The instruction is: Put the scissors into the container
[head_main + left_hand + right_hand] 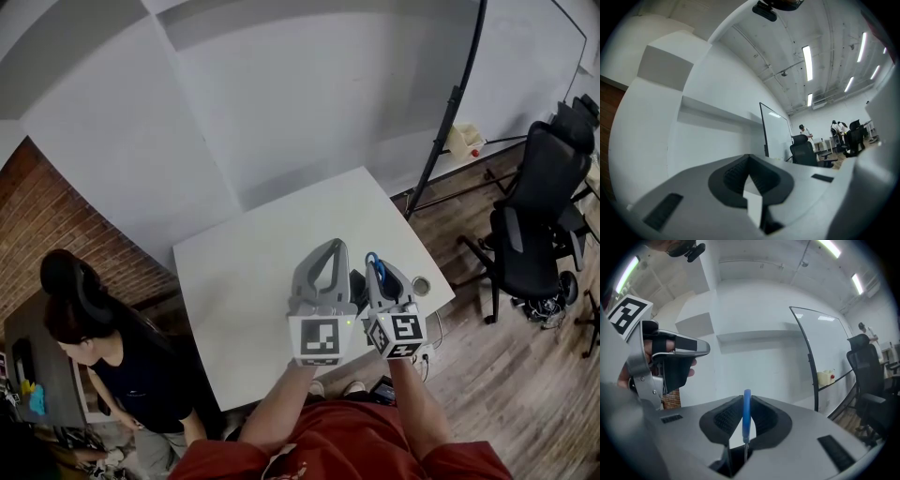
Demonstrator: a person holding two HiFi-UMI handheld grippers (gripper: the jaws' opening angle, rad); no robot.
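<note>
Blue-handled scissors point(375, 266) stand upright between the pads of my right gripper point(377, 259), which is shut on them over the near right part of the white table point(253, 281). In the right gripper view the blue handle loop point(746, 416) is pinched edge-on in my right gripper point(746, 401), with a thin metal part below it. My left gripper point(328, 247) is raised beside the right one, its jaws meeting at the tips with nothing between them point(749, 161). A small round cup-like thing point(421, 285) sits near the table's right edge. A dark object point(356, 281) shows between the two grippers.
A black office chair point(534, 225) stands on the wooden floor at the right. A black slanted pole point(450, 122) rises behind the table. A person in dark clothes point(112, 356) stands at the left by a brick wall point(56, 234). The left gripper point(665, 362) shows in the right gripper view.
</note>
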